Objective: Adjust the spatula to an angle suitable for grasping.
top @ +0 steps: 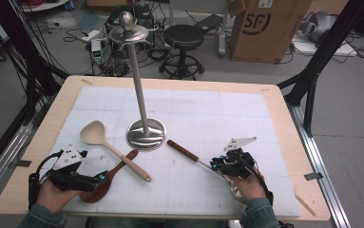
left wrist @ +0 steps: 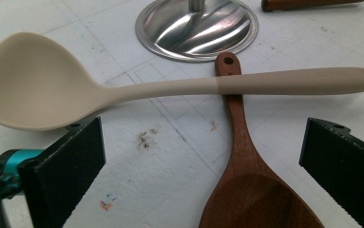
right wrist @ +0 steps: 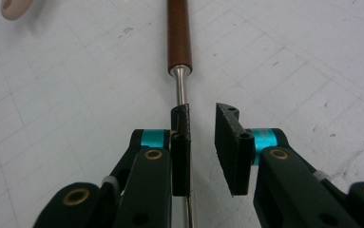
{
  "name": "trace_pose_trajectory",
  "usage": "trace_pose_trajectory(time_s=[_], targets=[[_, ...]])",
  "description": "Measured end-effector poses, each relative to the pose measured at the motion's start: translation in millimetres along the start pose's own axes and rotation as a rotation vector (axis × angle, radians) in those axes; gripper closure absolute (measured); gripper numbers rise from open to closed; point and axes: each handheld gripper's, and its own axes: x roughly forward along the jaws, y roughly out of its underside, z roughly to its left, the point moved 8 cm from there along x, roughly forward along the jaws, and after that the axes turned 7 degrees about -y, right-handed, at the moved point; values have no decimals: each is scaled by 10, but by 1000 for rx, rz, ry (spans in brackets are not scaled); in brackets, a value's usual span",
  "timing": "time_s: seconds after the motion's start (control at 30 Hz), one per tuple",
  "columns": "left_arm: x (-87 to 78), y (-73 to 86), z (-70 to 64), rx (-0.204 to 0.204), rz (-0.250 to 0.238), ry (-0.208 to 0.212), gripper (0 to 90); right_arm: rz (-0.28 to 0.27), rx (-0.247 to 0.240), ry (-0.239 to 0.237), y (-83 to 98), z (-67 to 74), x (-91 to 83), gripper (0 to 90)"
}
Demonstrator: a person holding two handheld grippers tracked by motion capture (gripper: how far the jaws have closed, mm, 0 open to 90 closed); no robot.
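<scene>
light: even, bright overhead; soft shadows
glare: streaks on steel stand base (left wrist: 197, 29), ahead of left gripper (left wrist: 201, 164)
blur: jaw bases soft in gripper views; high view low-res

I see a black stool (top: 183, 38) and a cardboard box (top: 265, 28) on the floor beyond my table (top: 284, 128)

floor (top: 355, 109) grey — cables | black stool (top: 183, 38) | cardboard box (top: 265, 26)

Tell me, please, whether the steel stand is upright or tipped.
Upright: the steel stand rests flat on its round base, pole rising straight.
</scene>
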Motion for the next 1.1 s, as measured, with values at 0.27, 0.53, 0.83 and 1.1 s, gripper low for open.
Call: trace_pose_trajectory(time_s=[0.27,0.53,0.83,1.1], targets=[[1,-2,-1,0,-1,2,19,9,-7,-17,-5,48,46,692],[2,-1,-1,1,0,2,20,31,-3,-15,15,60,85,666],[2,-1,-1,1,0,2,20,47,-7,-10,41,65,133,649],[2,0,-1,2,1,2,19,61,-7,-1,69,42,158,648]])
